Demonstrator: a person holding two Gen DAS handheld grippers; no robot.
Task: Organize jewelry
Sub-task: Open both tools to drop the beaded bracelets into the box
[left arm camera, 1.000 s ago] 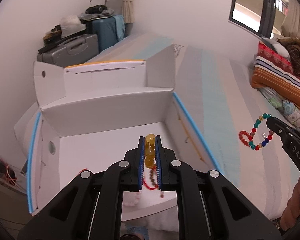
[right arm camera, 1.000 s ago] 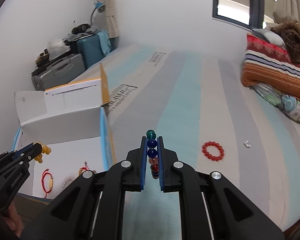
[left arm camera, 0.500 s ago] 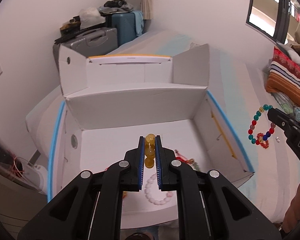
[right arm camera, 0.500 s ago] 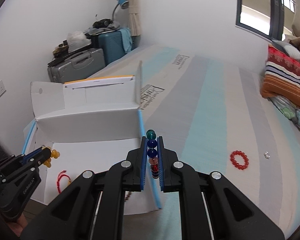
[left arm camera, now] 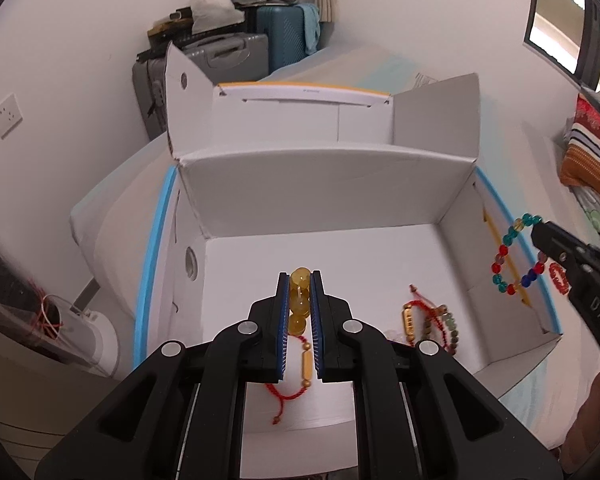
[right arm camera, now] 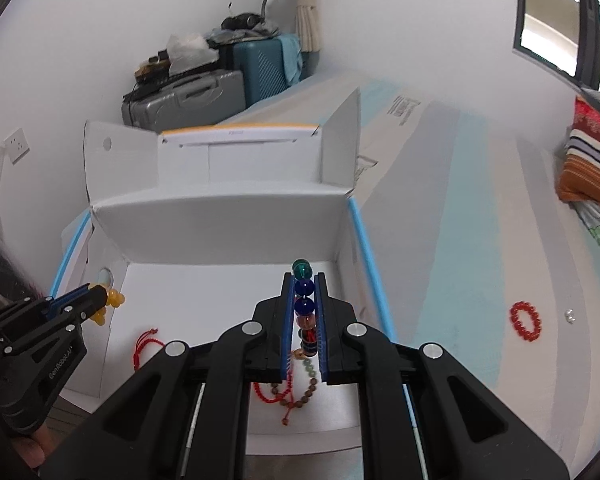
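A white cardboard box [left arm camera: 324, 196] with blue-edged walls stands open on the bed; it also shows in the right wrist view [right arm camera: 220, 216]. My left gripper [left arm camera: 300, 284] is shut on a yellow bead bracelet [left arm camera: 299, 304] and holds it above the box floor. My right gripper [right arm camera: 304, 280] is shut on a multicoloured bead bracelet [right arm camera: 303, 300], over the box's right part; the bracelet hangs as a loop in the left wrist view [left arm camera: 516, 256]. Red cord bracelets [left arm camera: 416, 316] and a wooden bead string [right arm camera: 300, 396] lie inside the box. A red bead bracelet [right arm camera: 525, 321] lies on the bed.
The striped mattress [right arm camera: 460, 208] stretches right of the box. A small white piece [right arm camera: 570, 315] lies near the red bracelet. Suitcases [right arm camera: 204, 92] stand against the far wall. Folded blankets [right arm camera: 588, 164] sit at the right edge. A wall socket [left arm camera: 6, 114] is at the left.
Both grippers have moved left and forward over the box, each holding its bracelet. The right gripper crossed from above the mattress to above the box's interior.
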